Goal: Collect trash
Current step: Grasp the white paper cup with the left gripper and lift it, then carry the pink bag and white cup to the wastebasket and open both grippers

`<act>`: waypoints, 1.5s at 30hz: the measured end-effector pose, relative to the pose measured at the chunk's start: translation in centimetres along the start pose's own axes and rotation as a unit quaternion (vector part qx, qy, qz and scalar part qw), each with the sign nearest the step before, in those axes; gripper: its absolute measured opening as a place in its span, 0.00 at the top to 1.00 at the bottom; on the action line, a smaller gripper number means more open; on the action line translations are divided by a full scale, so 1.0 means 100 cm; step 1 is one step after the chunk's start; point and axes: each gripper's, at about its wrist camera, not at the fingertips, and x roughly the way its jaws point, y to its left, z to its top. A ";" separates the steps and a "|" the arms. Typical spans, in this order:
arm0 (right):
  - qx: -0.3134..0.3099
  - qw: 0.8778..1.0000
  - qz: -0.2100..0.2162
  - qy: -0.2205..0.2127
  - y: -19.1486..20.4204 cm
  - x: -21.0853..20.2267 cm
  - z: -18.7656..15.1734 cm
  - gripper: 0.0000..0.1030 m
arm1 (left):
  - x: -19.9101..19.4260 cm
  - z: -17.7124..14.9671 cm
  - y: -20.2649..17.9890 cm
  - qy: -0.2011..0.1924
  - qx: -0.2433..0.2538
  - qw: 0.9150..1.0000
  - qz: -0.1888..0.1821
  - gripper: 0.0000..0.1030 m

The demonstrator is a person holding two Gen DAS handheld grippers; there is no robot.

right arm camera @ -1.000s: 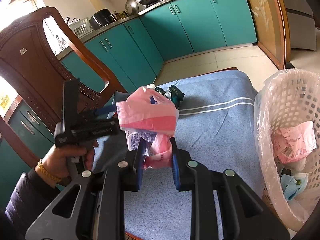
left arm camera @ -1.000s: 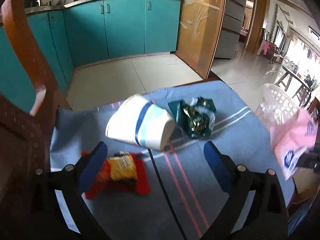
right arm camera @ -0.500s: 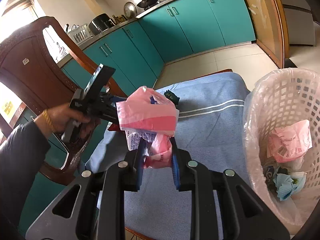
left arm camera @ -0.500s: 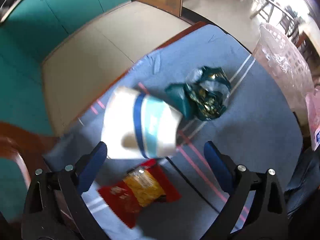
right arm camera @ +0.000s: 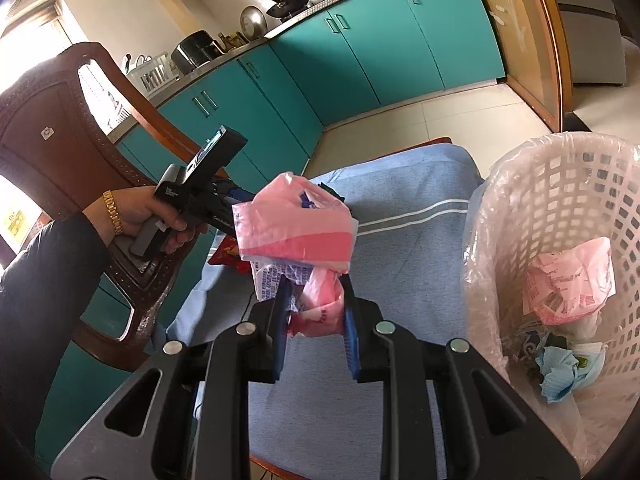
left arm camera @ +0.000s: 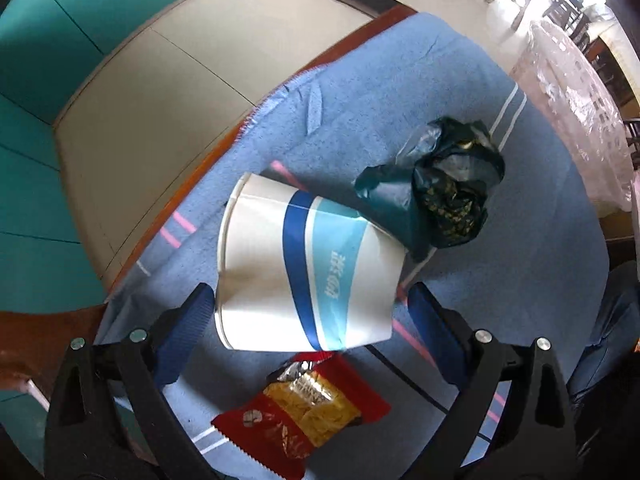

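One paper tub [left arm camera: 304,268], blue-banded, characters "炒粥"

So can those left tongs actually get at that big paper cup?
Probably yes: the left tongs stand open above the paper cup, which lies on its side on the blue cloth, with nothing covering it.

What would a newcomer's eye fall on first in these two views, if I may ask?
A pink bag pinched in the right gripper, beside the lined white basket. Under the open left gripper, a tipped paper cup lies on the blue cloth.
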 end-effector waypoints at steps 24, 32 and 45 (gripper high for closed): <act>-0.057 0.998 -0.021 -0.027 0.026 -0.019 -0.004 0.77 | -0.131 -0.161 -0.113 -0.270 -0.259 0.917 0.139 0.16; -0.108 0.990 -0.075 -0.052 0.044 -0.039 -0.027 0.77 | -0.118 -0.252 -0.197 -0.372 -0.393 0.831 0.131 0.16; -0.106 0.988 -0.099 -0.060 0.051 -0.035 -0.064 0.77 | -0.080 -0.257 -0.238 -0.374 -0.370 0.840 0.137 0.15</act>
